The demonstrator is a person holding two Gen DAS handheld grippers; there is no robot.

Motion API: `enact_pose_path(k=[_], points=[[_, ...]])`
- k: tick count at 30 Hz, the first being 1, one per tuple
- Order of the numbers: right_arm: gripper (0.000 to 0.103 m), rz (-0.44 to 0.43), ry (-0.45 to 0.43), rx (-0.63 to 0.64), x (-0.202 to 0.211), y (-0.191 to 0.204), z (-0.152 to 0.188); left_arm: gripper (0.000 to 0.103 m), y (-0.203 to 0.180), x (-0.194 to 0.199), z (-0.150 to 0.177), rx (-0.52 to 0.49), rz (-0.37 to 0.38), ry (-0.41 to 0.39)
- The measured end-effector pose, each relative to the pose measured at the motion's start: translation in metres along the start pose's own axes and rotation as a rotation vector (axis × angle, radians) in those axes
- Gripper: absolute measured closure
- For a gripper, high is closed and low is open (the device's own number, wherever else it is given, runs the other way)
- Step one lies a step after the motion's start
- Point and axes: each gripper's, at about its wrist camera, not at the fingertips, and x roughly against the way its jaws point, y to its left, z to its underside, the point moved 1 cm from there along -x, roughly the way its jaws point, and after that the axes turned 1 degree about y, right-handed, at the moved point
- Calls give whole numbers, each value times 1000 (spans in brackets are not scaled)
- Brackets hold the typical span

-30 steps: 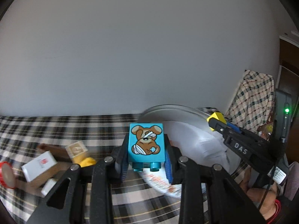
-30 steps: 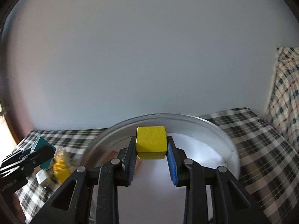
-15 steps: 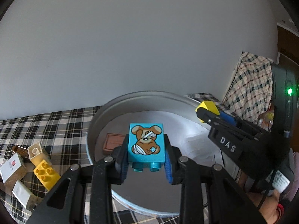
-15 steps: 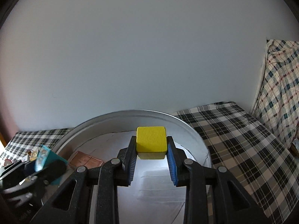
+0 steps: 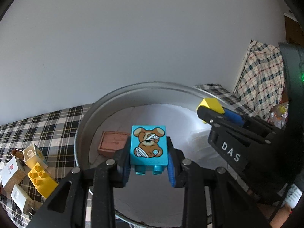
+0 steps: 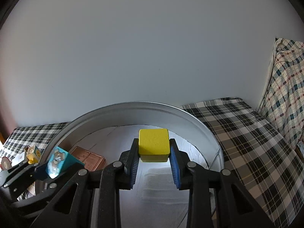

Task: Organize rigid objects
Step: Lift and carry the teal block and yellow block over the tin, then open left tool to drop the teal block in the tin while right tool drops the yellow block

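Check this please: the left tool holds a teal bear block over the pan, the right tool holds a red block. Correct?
Not quite. The right tool holds a yellow block, as the right wrist view shows. The left tool holds the bear block over the pan.

text: "DAS" | on: side of right hand-held gripper [image 5: 206,115]; white letters on black | other print: unreadable

Black tool [image 5: 149,169], blue ribbed pads [image 5: 171,172], silver screws, "DAS" lettering

left gripper [image 5: 149,168] clamps teddy brick [image 5: 148,145] | over round tin [image 5: 83,121]
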Motion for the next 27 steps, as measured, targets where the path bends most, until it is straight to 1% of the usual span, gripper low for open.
enact_pose_path(k=[11, 13, 14, 15, 16, 17, 18, 19, 20, 22, 25, 27], points=[[70, -16, 17, 5, -10, -3, 3, 73, -4, -5, 1, -9, -48, 4], [70, -21, 31, 7, -14, -3, 4, 70, -3, -7, 1, 5, -68, 5], [66, -18, 38, 9, -15, -2, 4, 65, -2, -7, 1, 12, -79, 4], [55, -8, 44, 12, -15, 0, 5, 54, -2, -6, 1, 9, -77, -2], [50, 0, 40, 9, -15, 0, 5, 33, -3, -4, 1, 0, -87, -9], [33, 4, 27, 2, -13, -2, 4, 22, -5, 1, 1, -4, -106, -29], [18, 9, 6, -9, -9, -3, 4, 2, -5, 6, 2, 5, -129, -53], [14, 17, -26, -23, -4, -5, 3, 1, -3, 11, 3, 17, -139, -78], [11, 20, -42, -29, -1, -6, 2, 1, -3, 15, 3, 19, -142, -93], [11, 17, -62, -44, 3, -10, 1, 1, -3, 18, 2, 14, -123, -92], [11, 28, -68, -75, 5, -16, 0, 1, 4, 22, 4, 33, -127, -94], [11, 19, -67, -100, 5, -21, 0, 1, 9, 25, 5, 36, -130, -86]])
